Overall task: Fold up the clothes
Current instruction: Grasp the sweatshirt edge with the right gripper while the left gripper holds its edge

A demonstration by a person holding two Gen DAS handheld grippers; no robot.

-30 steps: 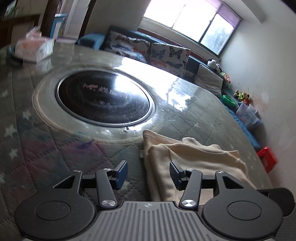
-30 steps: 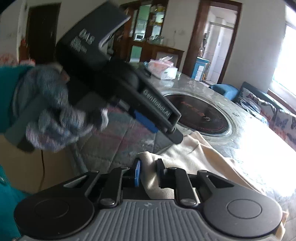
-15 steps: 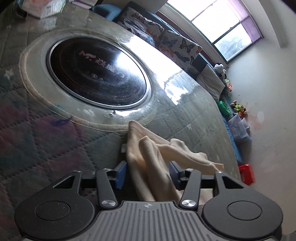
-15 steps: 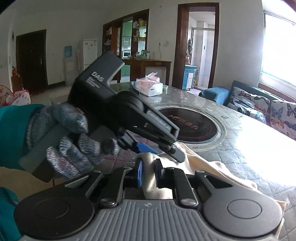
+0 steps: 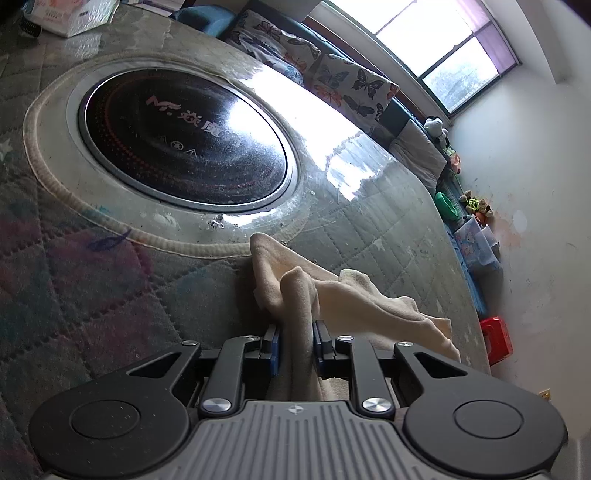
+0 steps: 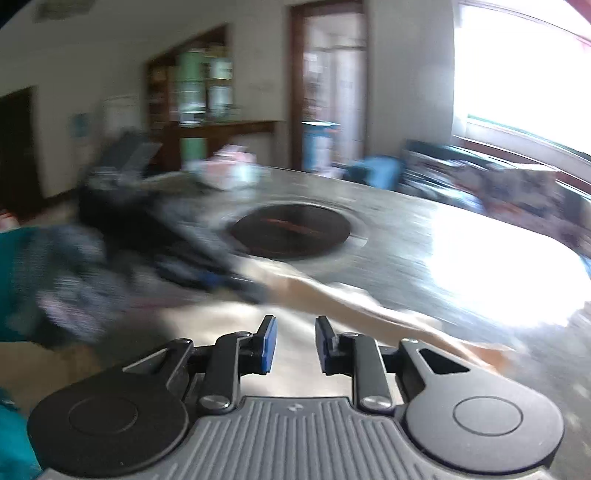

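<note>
A cream cloth garment (image 5: 332, 295) lies bunched on the quilted table cover. My left gripper (image 5: 295, 343) is shut on a fold of the cream garment, which rises between the blue pads. In the blurred right wrist view the garment (image 6: 351, 299) stretches across the table, with the left gripper (image 6: 229, 277) at its left end. My right gripper (image 6: 293, 343) is open and empty, held above and apart from the cloth.
A round black cooktop (image 5: 184, 140) is set into the table middle; it also shows in the right wrist view (image 6: 291, 232). A tissue box (image 5: 74, 18) sits at the far edge. A butterfly-print sofa (image 5: 332, 81) and a red stool (image 5: 496, 339) stand beyond.
My left gripper closed on the garment fold. My right gripper let go of the cloth, opened and pulled back and up; its view is now motion-blurred.
</note>
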